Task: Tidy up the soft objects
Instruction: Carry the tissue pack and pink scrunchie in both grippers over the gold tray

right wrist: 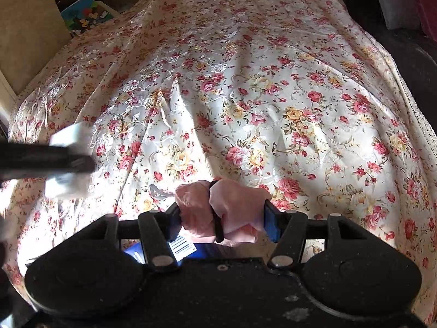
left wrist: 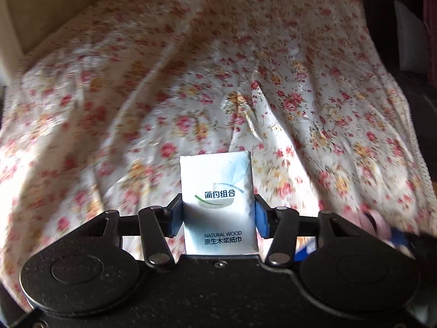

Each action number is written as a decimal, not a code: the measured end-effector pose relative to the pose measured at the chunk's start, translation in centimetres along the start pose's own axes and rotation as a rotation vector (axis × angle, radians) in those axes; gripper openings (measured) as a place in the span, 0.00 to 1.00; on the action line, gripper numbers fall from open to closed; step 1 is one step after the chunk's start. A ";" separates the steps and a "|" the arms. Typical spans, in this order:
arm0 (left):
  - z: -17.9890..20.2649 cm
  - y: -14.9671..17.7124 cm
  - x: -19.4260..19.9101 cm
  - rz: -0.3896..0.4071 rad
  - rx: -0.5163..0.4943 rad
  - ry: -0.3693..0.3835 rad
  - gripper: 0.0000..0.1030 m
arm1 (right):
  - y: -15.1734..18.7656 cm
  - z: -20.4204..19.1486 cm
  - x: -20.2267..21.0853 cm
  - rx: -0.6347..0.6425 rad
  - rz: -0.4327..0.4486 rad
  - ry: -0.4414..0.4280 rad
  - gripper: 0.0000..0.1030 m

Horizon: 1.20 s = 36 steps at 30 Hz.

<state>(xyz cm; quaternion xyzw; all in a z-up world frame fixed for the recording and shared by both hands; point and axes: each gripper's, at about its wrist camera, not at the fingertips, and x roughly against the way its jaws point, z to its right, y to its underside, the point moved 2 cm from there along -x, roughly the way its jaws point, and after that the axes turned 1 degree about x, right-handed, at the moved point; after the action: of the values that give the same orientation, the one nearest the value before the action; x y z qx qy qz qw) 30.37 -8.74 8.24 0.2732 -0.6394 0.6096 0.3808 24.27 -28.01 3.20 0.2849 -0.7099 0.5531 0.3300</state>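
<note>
- Pinching the tissue pack (left wrist: 218,205) by its edges, the left gripper (left wrist: 218,216) fingers could let the slick wrapper slide out above the bed.
- Right gripper (right wrist: 222,213) fingers clamp a pink cloth bundle (right wrist: 218,207); loose folds may slip.
- Beyond, the floral bedspread (left wrist: 191,82) lies wrinkled, so anything set down may tip.

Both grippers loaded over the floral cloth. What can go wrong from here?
1. The left gripper pinches the tissue pack only at its side edges; the soft pack may buckle and slip out.
2. The right gripper squeezes a pink fabric bundle bound by a black band; loose folds could pull free.
3. The floral cloth is wrinkled, so anything set down may tilt.
</note>
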 end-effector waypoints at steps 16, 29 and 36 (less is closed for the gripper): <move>-6.7 13.8 11.6 0.043 0.085 -0.006 0.49 | 7.4 -2.6 7.3 0.049 0.135 -0.092 0.56; -7.8 22.5 14.2 0.020 0.124 -0.004 0.49 | 20.0 -6.1 17.7 0.116 0.048 -0.150 0.56; -7.0 25.6 13.7 -0.024 0.118 -0.007 0.49 | 24.7 -6.2 20.2 0.183 -0.077 -0.145 0.57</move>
<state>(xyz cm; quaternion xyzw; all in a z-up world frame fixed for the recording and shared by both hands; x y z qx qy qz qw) 2.92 2.52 4.62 0.3051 -0.6003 0.6407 0.3689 -6.31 -17.19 5.38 0.3800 -0.6671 0.5806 0.2712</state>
